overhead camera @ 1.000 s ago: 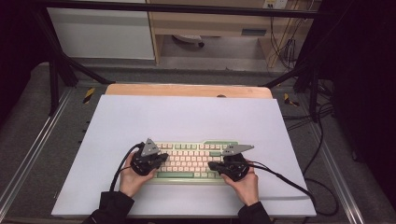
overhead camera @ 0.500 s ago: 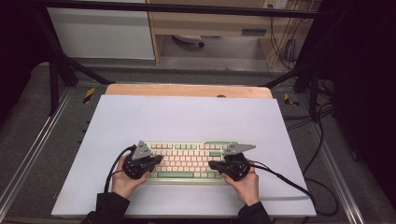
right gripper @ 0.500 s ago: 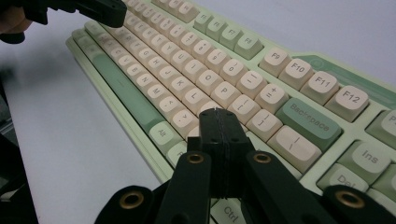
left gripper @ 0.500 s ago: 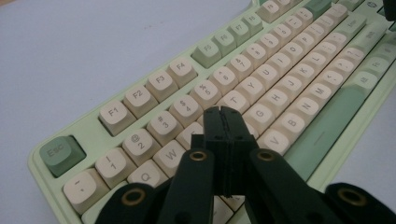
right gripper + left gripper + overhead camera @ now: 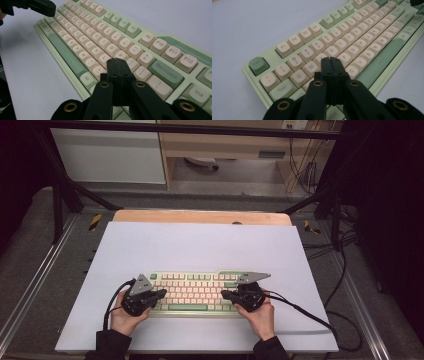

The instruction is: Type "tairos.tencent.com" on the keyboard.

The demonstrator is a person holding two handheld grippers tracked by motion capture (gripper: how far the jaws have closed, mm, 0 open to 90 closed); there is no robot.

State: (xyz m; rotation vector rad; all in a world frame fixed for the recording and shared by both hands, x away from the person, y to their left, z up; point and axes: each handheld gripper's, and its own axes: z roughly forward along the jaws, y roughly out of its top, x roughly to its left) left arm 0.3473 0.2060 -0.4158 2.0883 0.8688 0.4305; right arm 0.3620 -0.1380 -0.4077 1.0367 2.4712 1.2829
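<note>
Near the worktop's front edge lies the keyboard (image 5: 197, 292), and the left gripper (image 5: 331, 62) and right gripper (image 5: 117, 63) hover over its 2 ends, jaws pressed together and holding nothing, apparently to poke keys.

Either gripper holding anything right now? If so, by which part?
Nothing is held. Both the left gripper and the right gripper have their jaws shut with nothing between them, poised over the keyboard.
</note>
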